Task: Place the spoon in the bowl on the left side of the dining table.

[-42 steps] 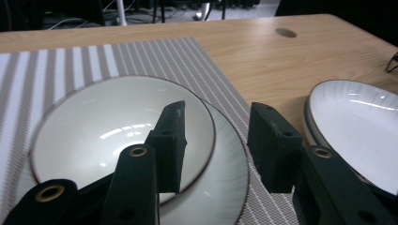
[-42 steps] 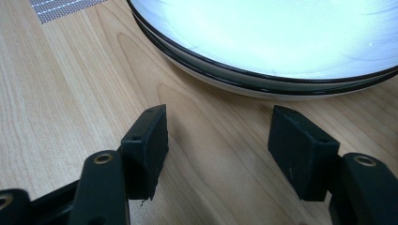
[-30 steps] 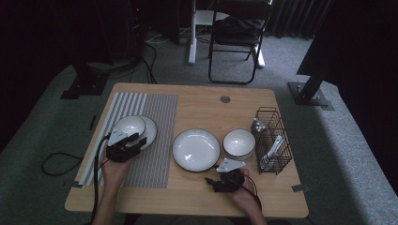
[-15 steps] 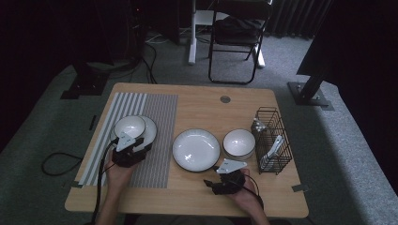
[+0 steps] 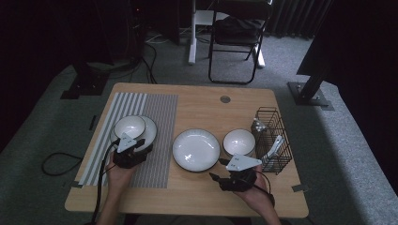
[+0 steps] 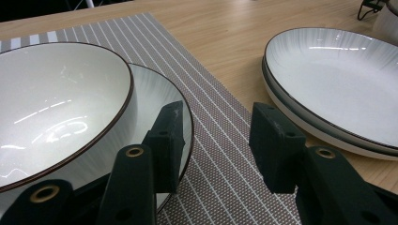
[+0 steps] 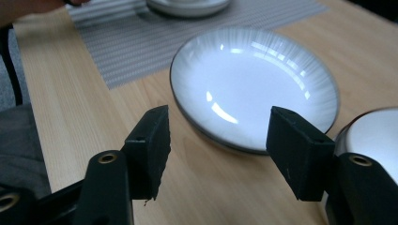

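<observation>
A white bowl (image 5: 129, 125) (image 6: 56, 103) stands in a white plate (image 5: 150, 135) (image 6: 157, 89) on the striped placemat (image 5: 159, 112). My left gripper (image 5: 136, 144) (image 6: 218, 126) is open at that plate's near rim, one jaw over the rim and the other over the mat. A second white plate (image 5: 196, 149) (image 7: 253, 89) lies mid-table, with a small bowl (image 5: 239, 140) (image 7: 375, 136) to its right. My right gripper (image 5: 217, 180) (image 7: 218, 136) hovers open just short of this plate. Its jaws have just been closing slightly with nothing between them.
A black wire basket (image 5: 272, 140) holding utensils stands at the table's right edge. A round grommet (image 5: 225, 99) sits near the far edge of the wooden table (image 5: 206, 112). A folding chair (image 5: 234, 42) stands beyond it.
My right gripper has lifted a little off the table near the middle plate. The left gripper has hardly shifted at the left plate's rim.
</observation>
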Motion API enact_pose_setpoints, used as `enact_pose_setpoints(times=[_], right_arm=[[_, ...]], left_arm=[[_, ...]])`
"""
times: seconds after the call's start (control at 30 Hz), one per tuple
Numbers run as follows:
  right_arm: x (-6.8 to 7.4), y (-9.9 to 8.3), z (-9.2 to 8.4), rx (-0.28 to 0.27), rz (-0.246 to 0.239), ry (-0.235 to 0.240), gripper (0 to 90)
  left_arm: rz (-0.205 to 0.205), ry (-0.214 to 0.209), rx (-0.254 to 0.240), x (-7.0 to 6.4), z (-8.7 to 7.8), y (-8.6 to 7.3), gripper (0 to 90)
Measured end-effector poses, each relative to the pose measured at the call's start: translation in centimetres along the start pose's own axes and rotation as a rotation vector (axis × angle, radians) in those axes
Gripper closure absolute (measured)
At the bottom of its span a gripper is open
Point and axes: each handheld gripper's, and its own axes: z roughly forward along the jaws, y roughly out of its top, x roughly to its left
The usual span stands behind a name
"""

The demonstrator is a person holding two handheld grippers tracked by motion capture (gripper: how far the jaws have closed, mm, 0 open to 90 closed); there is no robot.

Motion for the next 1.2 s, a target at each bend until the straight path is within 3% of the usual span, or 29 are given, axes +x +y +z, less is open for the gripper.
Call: enact_pose_setpoints(times=[0.2, 0.53, 0.73, 0.97, 1.03, 1.2], right_arm=[[-0.1, 1.4, -1.7, -0.040, -0.030, -0.013, 39.4], [-3.2, 3.0, -5.1, -0.094, -0.040, -0.074, 40.5], [-4.0, 3.4, -6.4, -0.104, -0.049, -0.113, 41.6], [-4.9, 1.8, -8.2, -0.111, -0.009, -0.173, 46.9], [-5.7, 0.7, -9.5, -0.140, 0.043, -0.202, 47.7], [-6.8, -1.1, -11.3, -0.187, 0.106, -0.241, 47.7]], left_arm=[[-0.002, 0.003, 0.003, 0.1, 0.0, -0.1, 56.1], [-0.015, -0.003, 0.005, 0.3, 0.0, -0.1, 56.1], [-0.012, -0.005, 0.008, 0.3, 0.1, -0.2, 56.1], [-0.026, -0.008, 0.006, 0.5, 0.0, -0.3, 56.0], [-0.029, -0.008, 0.004, 0.5, 0.0, -0.3, 56.0], [-0.033, -0.010, 0.005, 0.5, 0.1, -0.3, 56.0]])
